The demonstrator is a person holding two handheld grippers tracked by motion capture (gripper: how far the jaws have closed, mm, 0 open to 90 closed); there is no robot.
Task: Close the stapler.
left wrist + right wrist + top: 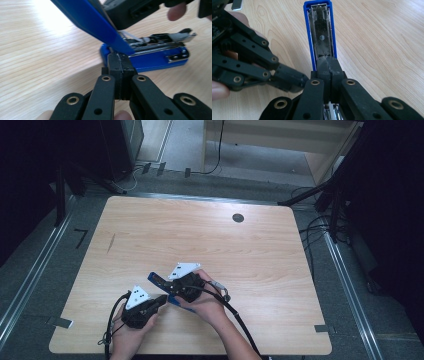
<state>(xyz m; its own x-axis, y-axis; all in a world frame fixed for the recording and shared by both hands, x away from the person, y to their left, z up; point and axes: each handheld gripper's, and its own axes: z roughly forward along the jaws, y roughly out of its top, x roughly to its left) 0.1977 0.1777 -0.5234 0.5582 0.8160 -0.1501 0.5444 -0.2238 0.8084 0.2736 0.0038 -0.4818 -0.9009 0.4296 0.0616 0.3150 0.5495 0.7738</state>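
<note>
Your desk (pixel 260 250) is pale wood grain with rounded corners and a small dark round cap (pixel 238 218) near its far edge; grey floor and cables surround it. The blue stapler (pixel 150 57) lies opened near the desk's front edge. Your left tool (pixel 120 62) is closed at its base; your right tool (pixel 327 65) is closed on its raised blue lid. No writing can be read.
</note>
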